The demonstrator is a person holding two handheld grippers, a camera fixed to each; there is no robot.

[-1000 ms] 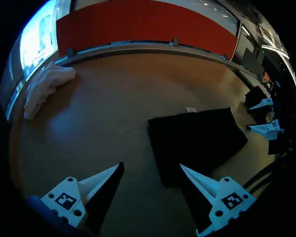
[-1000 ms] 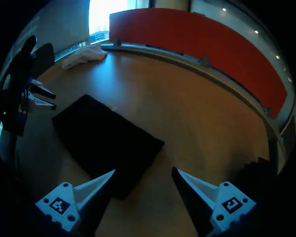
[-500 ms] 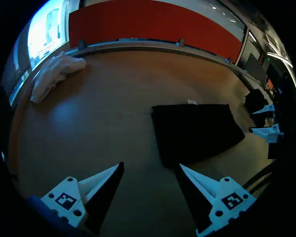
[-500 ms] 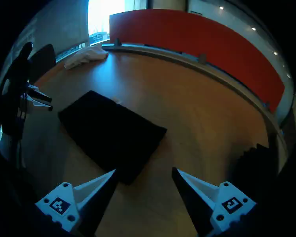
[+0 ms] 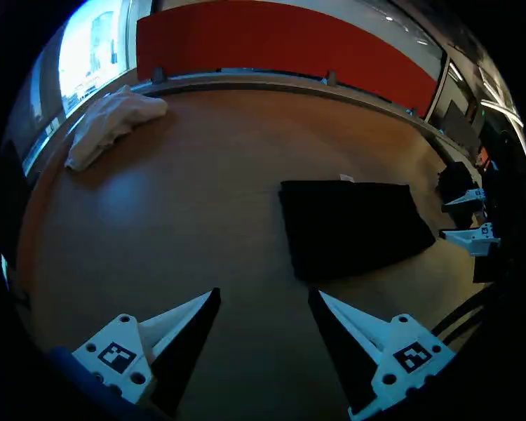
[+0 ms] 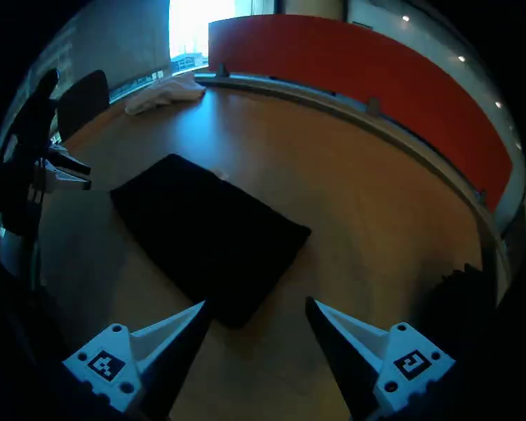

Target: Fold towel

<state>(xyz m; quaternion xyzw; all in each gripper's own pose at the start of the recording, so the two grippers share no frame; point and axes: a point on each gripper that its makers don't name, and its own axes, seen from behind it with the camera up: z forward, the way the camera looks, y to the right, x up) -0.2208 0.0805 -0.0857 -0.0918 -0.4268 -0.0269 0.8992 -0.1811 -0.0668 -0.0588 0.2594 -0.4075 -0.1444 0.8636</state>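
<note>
A dark folded towel (image 5: 351,224) lies flat on the wooden table (image 5: 193,182), a small white tag at its far edge. My left gripper (image 5: 263,298) hovers open just short of the towel's near corner, nothing between its fingers. In the right gripper view the same towel (image 6: 210,235) stretches diagonally across the table (image 6: 347,196), and my right gripper (image 6: 256,309) stands open over its near corner, holding nothing. The right gripper (image 5: 470,219) also appears at the far right in the left gripper view, and the left gripper (image 6: 65,174) at the far left in the right gripper view.
A crumpled white cloth (image 5: 112,123) lies at the table's far left corner, also seen as the white cloth (image 6: 166,91) in the right gripper view. A red partition (image 5: 284,42) runs behind the table's back edge. A dark chair (image 6: 81,105) stands by the window.
Both grippers have drawn back a little from the towel, so it sits farther from the fingertips. The towel lies flat and has not changed shape; both grippers stay open.
</note>
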